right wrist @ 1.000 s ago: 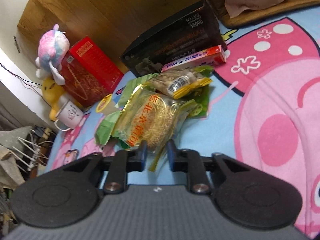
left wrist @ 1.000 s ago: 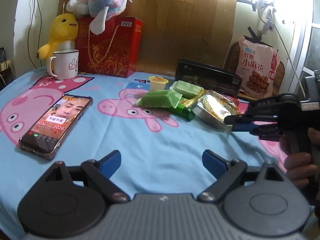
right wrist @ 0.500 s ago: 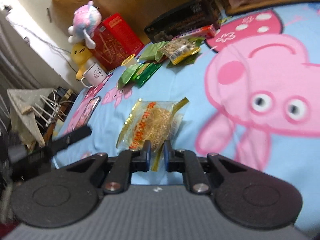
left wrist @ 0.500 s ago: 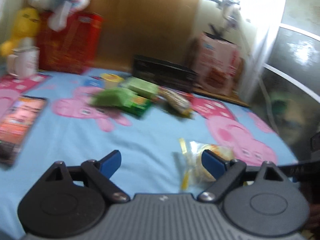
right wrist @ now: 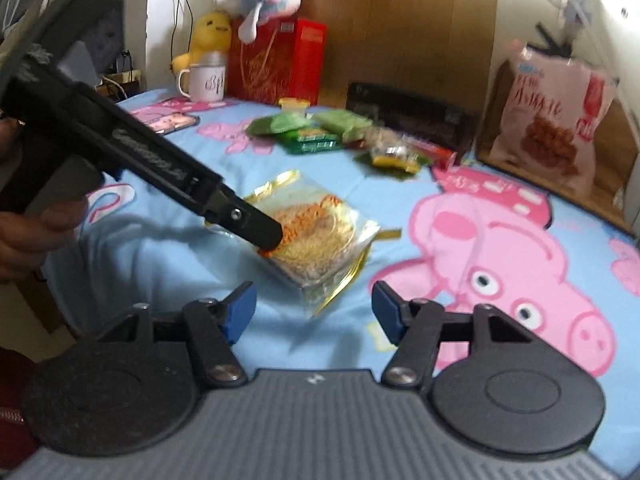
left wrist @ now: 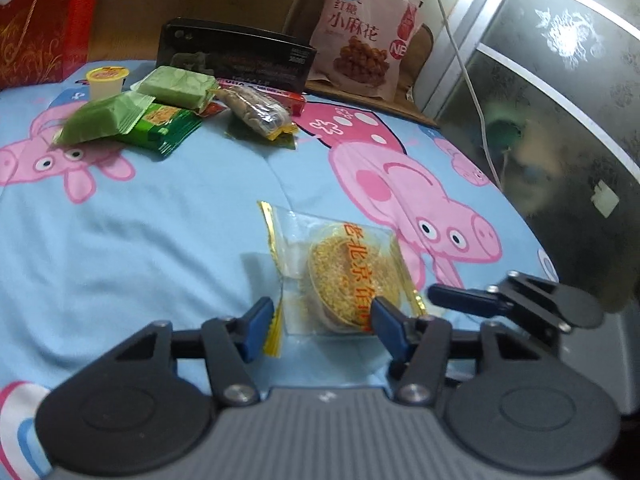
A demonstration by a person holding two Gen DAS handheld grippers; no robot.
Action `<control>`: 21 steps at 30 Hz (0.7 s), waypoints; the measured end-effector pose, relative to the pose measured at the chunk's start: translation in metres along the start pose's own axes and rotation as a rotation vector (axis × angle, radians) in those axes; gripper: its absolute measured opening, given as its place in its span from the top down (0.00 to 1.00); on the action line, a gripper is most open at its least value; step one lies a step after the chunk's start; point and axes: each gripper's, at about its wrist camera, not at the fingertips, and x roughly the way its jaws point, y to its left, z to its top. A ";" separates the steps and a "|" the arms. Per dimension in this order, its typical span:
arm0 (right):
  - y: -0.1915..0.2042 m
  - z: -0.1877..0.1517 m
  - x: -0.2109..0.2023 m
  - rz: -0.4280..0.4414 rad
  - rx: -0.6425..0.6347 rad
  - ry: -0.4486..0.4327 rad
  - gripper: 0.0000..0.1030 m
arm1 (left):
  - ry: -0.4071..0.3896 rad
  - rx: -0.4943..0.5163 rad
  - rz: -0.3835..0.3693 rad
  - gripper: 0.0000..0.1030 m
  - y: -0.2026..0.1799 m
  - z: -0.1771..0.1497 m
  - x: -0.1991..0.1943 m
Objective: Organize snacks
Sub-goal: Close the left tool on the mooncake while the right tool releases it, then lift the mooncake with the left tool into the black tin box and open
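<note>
The golden noodle-cake packet lies alone on the cartoon sheet, well apart from the snack pile; the left gripper straddles its near edge, jaws wide, while the right gripper gapes empty beside it, likely sorting

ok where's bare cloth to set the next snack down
Free: the blue cloth left of the clear pastry packet, between it and the green packets. Crowded: the far edge, around the nut packet, black box and jelly cup.
</note>
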 end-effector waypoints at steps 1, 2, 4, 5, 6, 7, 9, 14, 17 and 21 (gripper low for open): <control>-0.004 0.000 0.004 0.012 0.019 0.009 0.44 | 0.006 0.004 -0.009 0.49 -0.001 0.001 0.000; -0.010 0.000 0.010 0.027 0.043 0.017 0.51 | 0.016 0.011 -0.020 0.52 -0.003 0.002 0.003; -0.021 0.003 0.019 0.042 0.082 0.015 0.64 | 0.025 0.026 -0.029 0.59 -0.007 0.004 0.004; -0.021 0.005 0.020 0.050 0.081 0.018 0.67 | 0.023 0.038 -0.024 0.63 -0.010 0.006 0.003; -0.022 0.008 0.021 0.051 0.077 0.019 0.68 | 0.023 0.055 -0.013 0.65 -0.014 0.008 0.002; -0.024 0.012 0.022 0.057 0.072 0.022 0.70 | 0.019 0.077 -0.002 0.66 -0.019 0.011 0.000; -0.024 0.018 0.018 0.056 0.044 0.015 0.71 | 0.005 0.105 0.013 0.66 -0.025 0.020 -0.005; -0.037 0.062 0.003 0.035 -0.033 -0.060 0.71 | -0.087 0.148 0.038 0.66 -0.036 0.075 -0.024; -0.057 0.106 0.011 0.011 -0.068 -0.120 0.71 | -0.146 0.157 0.069 0.66 -0.037 0.127 -0.029; -0.091 0.162 0.046 -0.033 -0.093 -0.174 0.71 | -0.224 0.181 0.141 0.65 -0.032 0.198 -0.011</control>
